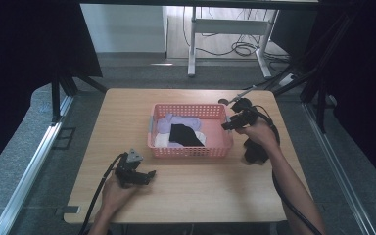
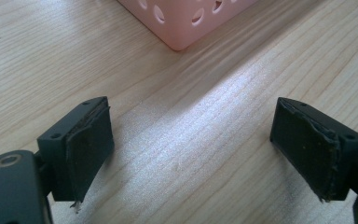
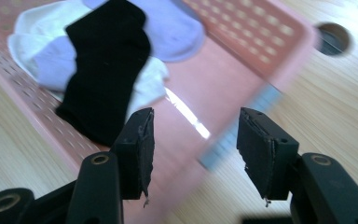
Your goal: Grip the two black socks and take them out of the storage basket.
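Right gripper (image 3: 193,149): fingers (image 3: 256,149) spread about halfway, nothing between them, pads bare and frayed at the edges. Held above the right end wall of the basket (image 3: 242,88), pointing in over it. Seen from above, right gripper (image 1: 229,124) at the basket's right rim (image 1: 227,128), gripped in a hand, cable looping off toward the worktop's right edge.

Left gripper (image 2: 191,149): fingers (image 2: 91,149) spread wide, empty, only bare wood between them. Low over the worktop (image 2: 177,140), a basket corner (image 2: 182,32) ahead and well apart. From above, left gripper (image 1: 144,176) near the front-left of the worktop, off the basket's front-left corner, fingers pointing right, grey plate on top, cable trailing back past the forearm.

Basket: pink, perforated, rectangular, near the worktop's middle. Inside: black sock (image 3: 105,70) lying on top, across a white sock (image 3: 25,42) and a lilac sock (image 3: 177,32). From above, black sock (image 1: 183,134) mid-basket, lilac toward the back-left, white along the front. All socks within the walls, none touched by either gripper.

Round cable hole (image 3: 333,39) in the worktop just beyond the basket's far right corner. Right gripper view blurred along the basket's wall.
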### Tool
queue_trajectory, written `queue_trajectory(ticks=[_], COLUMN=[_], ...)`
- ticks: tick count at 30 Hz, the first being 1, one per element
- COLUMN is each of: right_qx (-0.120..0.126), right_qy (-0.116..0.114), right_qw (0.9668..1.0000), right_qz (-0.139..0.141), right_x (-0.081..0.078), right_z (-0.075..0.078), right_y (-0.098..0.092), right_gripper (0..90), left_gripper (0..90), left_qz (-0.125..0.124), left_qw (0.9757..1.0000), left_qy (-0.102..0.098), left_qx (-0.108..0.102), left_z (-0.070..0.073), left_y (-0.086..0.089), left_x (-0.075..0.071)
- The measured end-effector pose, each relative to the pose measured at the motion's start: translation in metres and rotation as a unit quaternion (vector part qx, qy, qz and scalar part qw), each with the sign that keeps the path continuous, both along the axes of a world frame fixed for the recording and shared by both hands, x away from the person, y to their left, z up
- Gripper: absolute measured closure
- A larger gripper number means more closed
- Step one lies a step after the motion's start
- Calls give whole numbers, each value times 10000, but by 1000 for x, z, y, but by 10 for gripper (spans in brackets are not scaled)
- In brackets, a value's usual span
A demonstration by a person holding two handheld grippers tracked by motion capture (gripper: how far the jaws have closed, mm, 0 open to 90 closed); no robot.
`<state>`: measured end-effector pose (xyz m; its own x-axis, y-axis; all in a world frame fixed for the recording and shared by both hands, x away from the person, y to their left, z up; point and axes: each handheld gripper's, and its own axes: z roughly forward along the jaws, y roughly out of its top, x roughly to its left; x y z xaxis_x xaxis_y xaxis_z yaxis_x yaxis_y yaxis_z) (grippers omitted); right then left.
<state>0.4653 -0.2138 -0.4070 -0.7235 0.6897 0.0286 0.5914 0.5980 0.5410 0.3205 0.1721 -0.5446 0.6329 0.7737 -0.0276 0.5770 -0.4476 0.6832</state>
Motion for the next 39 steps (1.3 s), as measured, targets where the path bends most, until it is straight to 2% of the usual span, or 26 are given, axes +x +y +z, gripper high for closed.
queue_trajectory(ticks=[3, 5, 6, 7, 8, 11, 19, 20, 21, 26, 33, 34, 35, 36, 37, 38, 39], right_qx=[-13, -21, -49, -49, -41, -96, -153, -153, -232, -379, -645, -798, -849, -849, -823, -799, -799], right_qy=[27, 47, 77, 77, 98, 159, 312, 312, 354, 486, 721, 765, 772, 772, 825, 849, 849], right_qw=[9998, 9997, 9994, 9994, 9990, 9983, 9958, 9958, 9948, 9921, 9873, 9857, 9853, 9853, 9854, 9857, 9857], right_qz=[181, 230, 336, 336, 437, 555, 843, 843, 923, 1088, 1257, 1270, 1267, 1267, 1240, 1217, 1217], right_x=[4, 6, 9, 9, 11, 15, 27, 27, 29, 34, 38, 39, 39, 39, 41, 41, 41], right_z=[-5, -7, -11, -11, -16, -24, -44, -44, -50, -63, -82, -87, -88, -88, -89, -88, -88], right_y=[20, 27, 39, 39, 50, 67, 104, 104, 112, 130, 148, 153, 154, 154, 154, 154, 154], right_gripper=[465, 465, 465, 465, 465, 466, 466, 466, 465, 454, 445, 503, 529, 529, 617, 666, 666], left_gripper=[128, 128, 128, 128, 128, 128, 128, 128, 128, 128, 128, 128, 128, 128, 128, 128, 128], left_qz=[3, 3, -8, -8, -11, -17, -18, -18, -20, -15, -17, -19, -17, -17, -18, -18, -18], left_qw=[10000, 10000, 10000, 10000, 10000, 10000, 10000, 10000, 10000, 10000, 10000, 10000, 10000, 10000, 10000, 10000, 10000], left_qy=[2, 4, 0, 0, -3, -3, 1, 1, 0, -1, -2, -2, -2, -2, -3, -2, -2], left_qx=[-3, -3, 2, 2, 6, 12, 18, 18, 17, 4, 5, 7, 4, 4, 5, 5, 5], left_z=[0, 0, 0, 0, 0, 0, 0, 0, 0, 0, 0, 0, 0, 0, 0, 0, 0], left_y=[0, 0, 0, 0, 0, 0, 0, 0, 0, 0, 0, 0, 0, 0, 0, 0, 0], left_x=[0, 0, 0, 0, 0, 0, 0, 0, 0, 0, 0, 0, 0, 0, 0, 0, 0])
